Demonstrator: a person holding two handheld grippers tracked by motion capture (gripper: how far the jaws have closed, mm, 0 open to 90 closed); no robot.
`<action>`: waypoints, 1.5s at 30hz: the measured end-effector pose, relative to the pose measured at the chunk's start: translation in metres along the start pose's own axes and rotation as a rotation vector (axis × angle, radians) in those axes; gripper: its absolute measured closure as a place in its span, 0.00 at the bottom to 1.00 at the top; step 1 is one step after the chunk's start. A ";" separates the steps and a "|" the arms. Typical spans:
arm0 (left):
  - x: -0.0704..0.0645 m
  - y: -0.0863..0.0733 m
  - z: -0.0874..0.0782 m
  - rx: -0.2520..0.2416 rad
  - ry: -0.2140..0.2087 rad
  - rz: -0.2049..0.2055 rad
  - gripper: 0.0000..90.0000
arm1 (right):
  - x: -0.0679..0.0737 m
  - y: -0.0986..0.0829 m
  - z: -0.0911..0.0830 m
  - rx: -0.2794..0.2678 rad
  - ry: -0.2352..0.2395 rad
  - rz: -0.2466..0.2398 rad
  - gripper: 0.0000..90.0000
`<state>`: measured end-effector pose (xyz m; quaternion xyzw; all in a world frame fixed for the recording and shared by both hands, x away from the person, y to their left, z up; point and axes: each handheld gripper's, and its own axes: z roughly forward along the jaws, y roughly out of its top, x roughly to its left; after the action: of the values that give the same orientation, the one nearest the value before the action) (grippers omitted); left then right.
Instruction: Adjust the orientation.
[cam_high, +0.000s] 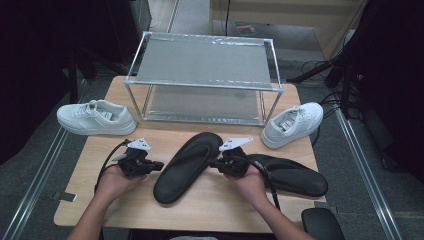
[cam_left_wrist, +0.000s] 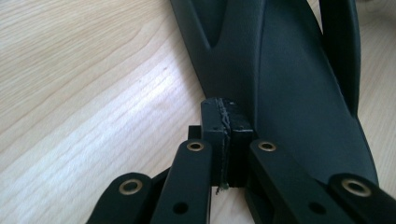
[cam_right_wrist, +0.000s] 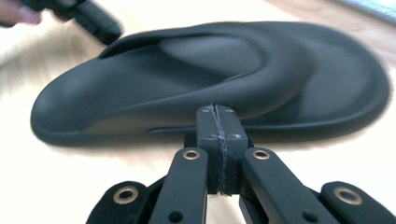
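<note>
At the lower centre of the high view, a black sandal (cam_high: 187, 167) lies slantwise on the tabletop (cam_high: 90, 165) between both grippers. The left gripper (cam_high: 159, 165) and right gripper (cam_high: 214, 163) sit just beside its edges, jaws pressed together on nothing. A second black sandal (cam_high: 295, 176) lies lower right. White sneakers (cam_high: 96, 118) (cam_high: 292, 124) flank a metal rack (cam_high: 202, 75) at upper centre.

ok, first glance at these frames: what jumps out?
Two black flip-flops lie at the table's near edge: one slanted in the middle between the left gripper and the right gripper, both with fingers pressed shut and holding nothing, the other to the right. Behind stands a two-tier metal rack, flanked by a white sneaker left and right.
</note>
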<state>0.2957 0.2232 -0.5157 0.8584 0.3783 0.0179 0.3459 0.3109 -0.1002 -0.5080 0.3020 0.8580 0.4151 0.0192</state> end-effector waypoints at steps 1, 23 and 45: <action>0.001 0.002 0.002 0.005 0.000 0.006 1.00 | 0.003 -0.001 0.002 0.004 0.003 -0.008 1.00; 0.008 0.002 0.010 0.027 -0.076 -0.045 1.00 | 0.013 0.005 0.018 0.037 0.012 -0.071 1.00; -0.002 0.003 0.011 0.037 -0.130 -0.069 0.83 | -0.013 0.017 0.020 0.036 0.004 0.007 0.93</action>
<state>0.2997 0.2143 -0.5219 0.8506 0.3846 -0.0566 0.3542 0.3357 -0.0850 -0.5115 0.3044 0.8642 0.4004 0.0107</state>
